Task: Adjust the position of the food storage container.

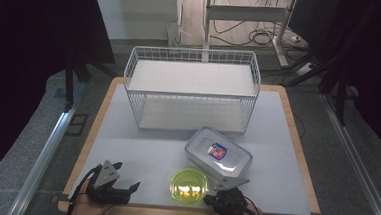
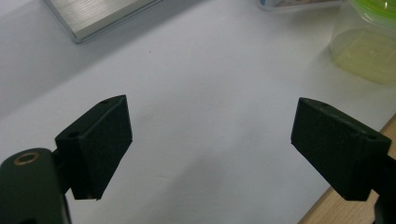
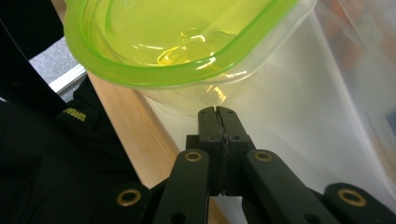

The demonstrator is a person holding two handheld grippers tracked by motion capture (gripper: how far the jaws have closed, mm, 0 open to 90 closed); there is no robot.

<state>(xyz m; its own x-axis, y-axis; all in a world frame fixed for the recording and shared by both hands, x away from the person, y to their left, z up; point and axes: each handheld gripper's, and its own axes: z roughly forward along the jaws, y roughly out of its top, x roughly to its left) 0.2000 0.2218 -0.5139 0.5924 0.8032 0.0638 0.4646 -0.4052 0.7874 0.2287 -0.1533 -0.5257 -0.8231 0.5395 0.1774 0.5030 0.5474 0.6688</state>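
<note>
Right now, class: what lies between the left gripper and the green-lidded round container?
Nothing: in the high view, only bare white table mat separates the left gripper from the green-lidded round container.

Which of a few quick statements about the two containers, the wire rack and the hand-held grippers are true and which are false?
1. The green-lidded round container stands inside the wire rack. False: it stands on the table's near edge.
2. The left hand-held gripper has its jaws spread apart. True.
3. The right hand-held gripper has its jaws wide open. False: they are pressed together.
4. The rectangular clear container lies in front of the rack. True.
</note>
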